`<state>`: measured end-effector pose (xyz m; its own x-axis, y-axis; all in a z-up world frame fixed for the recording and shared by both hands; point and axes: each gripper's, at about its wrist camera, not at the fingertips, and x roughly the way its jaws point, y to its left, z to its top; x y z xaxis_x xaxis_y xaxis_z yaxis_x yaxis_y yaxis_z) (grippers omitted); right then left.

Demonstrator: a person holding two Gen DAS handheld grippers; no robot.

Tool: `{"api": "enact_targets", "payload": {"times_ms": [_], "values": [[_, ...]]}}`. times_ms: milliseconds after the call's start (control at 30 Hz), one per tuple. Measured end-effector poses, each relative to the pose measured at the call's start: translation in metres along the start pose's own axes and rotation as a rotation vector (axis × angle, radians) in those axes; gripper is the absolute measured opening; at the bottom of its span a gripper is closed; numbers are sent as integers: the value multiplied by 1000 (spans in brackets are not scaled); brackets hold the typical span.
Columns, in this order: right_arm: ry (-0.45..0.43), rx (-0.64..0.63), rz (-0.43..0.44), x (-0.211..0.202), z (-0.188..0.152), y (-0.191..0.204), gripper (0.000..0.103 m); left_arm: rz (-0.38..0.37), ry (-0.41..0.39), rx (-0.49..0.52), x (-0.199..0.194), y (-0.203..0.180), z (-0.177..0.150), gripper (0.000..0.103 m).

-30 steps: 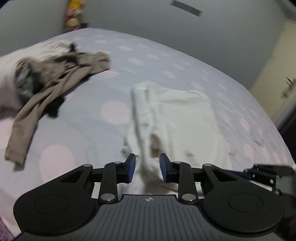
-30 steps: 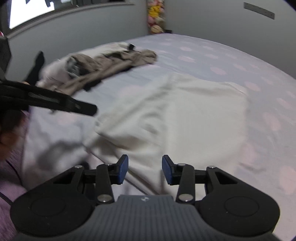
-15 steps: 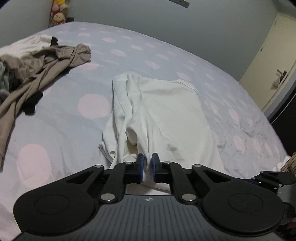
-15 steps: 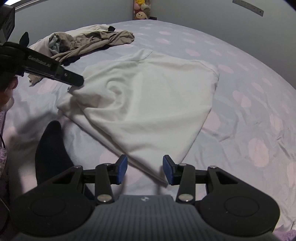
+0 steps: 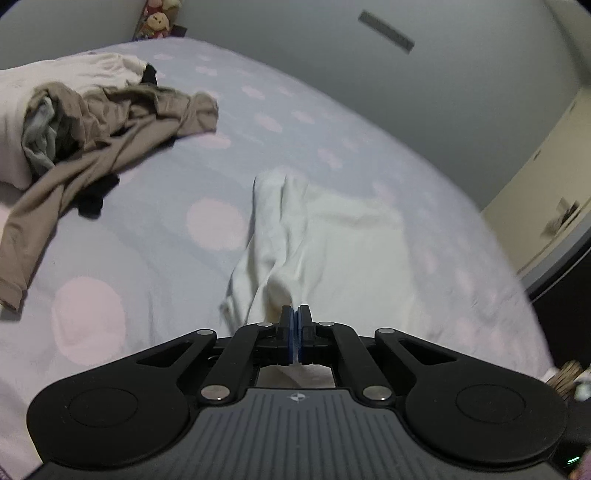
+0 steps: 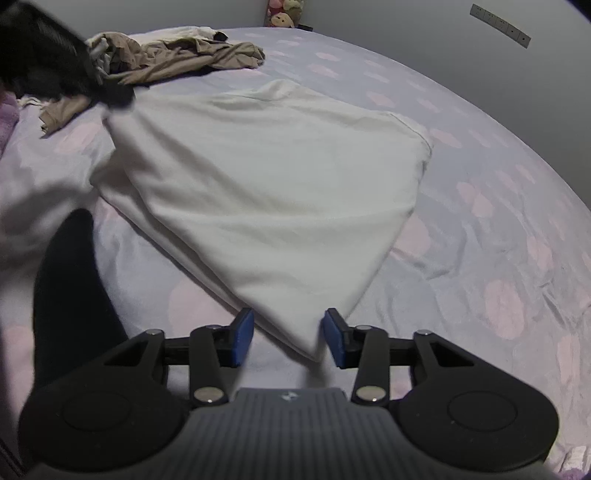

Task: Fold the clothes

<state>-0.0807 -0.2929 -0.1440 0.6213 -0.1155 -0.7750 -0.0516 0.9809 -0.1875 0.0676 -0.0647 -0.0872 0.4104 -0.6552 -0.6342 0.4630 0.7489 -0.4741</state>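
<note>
A white garment [image 5: 332,236] lies spread on the bed. In the left wrist view my left gripper [image 5: 295,325] is shut on the garment's near edge, and the cloth bunches up into the jaws. From the right wrist view the left gripper [image 6: 107,92] is a dark blur at the garment's [image 6: 266,177] far left corner. My right gripper [image 6: 288,339] straddles the near pointed corner. Its jaws are closing with the cloth between them, and the blue pads [image 6: 242,334] stand apart from the fabric.
A heap of brown and grey clothes [image 5: 110,122] lies at the back left of the lilac, pink-dotted bedsheet [image 5: 210,225], also seen as the brown heap [image 6: 192,55]. A black shape like a socked foot [image 6: 70,273] rests left of my right gripper. Plush toys [image 6: 284,14] sit at the wall.
The left jaws closed onto the garment's edge and tugged it up. The right gripper sank toward the near corner, which now lies between its jaws.
</note>
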Motion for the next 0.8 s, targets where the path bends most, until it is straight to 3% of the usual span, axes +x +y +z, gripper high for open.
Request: {"api": "enact_targets", "payload": {"times_ms": [33, 67, 133, 267, 433, 633, 800], "values": [[11, 5, -10, 1, 0, -2, 23, -10, -9, -10, -4, 1, 3, 0], [24, 14, -21, 3, -1, -4, 14, -18, -13, -18, -7, 1, 4, 0], [29, 56, -29, 2, -1, -12, 7, 4, 1, -11, -6, 2, 4, 0], [52, 96, -43, 1, -2, -17, 6, 125, 142, 10, 19, 7, -11, 0], [83, 101, -34, 4, -5, -17, 6, 182, 216, 23, 42, 18, -25, 0], [89, 130, -17, -1, -6, -20, 11, 180, 181, 47, 36, 13, -24, 8], [16, 223, 21, -17, -7, -33, 15, 152, 105, 71, 17, 8, -22, 19]]}}
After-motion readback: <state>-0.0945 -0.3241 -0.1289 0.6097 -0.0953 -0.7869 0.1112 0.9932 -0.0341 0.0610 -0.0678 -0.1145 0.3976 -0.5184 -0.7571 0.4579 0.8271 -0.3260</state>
